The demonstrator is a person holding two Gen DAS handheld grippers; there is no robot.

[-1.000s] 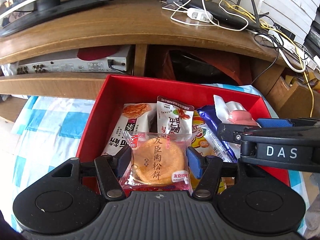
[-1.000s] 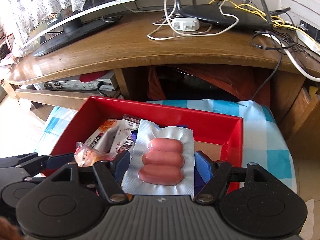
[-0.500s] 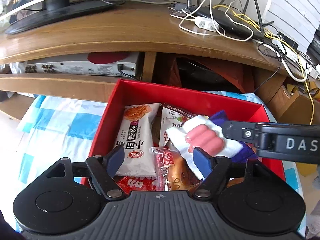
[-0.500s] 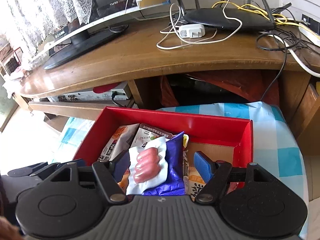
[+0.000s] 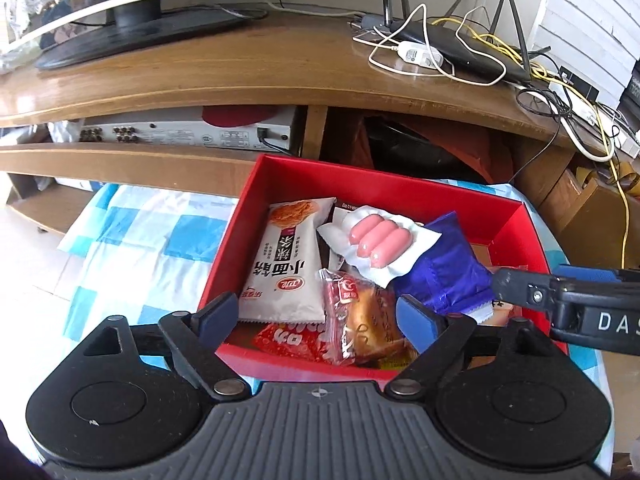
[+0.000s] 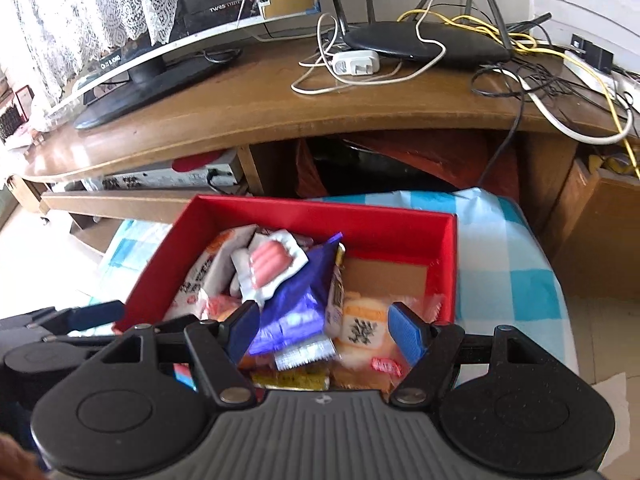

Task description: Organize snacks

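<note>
A red box [image 5: 256,200] [image 6: 400,224] on a blue-checked cloth holds several snack packets. A white sausage pack [image 5: 378,240] [image 6: 272,260] lies on top of a purple packet [image 5: 444,272] [image 6: 296,312]. A white noodle packet [image 5: 286,268] and a clear-wrapped cake [image 5: 360,328] lie beside them. My left gripper [image 5: 318,318] is open and empty above the box's near edge. My right gripper [image 6: 324,330] is open and empty above the box's near side; it also shows at the right of the left wrist view [image 5: 560,300].
A wooden TV stand [image 5: 240,68] runs behind the box, with a monitor [image 5: 132,20], a router [image 6: 424,44], a white charger [image 6: 356,62] and tangled cables. A silver device [image 5: 180,134] sits on its lower shelf. Cloth [image 5: 140,248] lies left of the box.
My left gripper let go of the cake packet and my right gripper let go of the sausage pack. Both opened and pulled back and up from the box.
</note>
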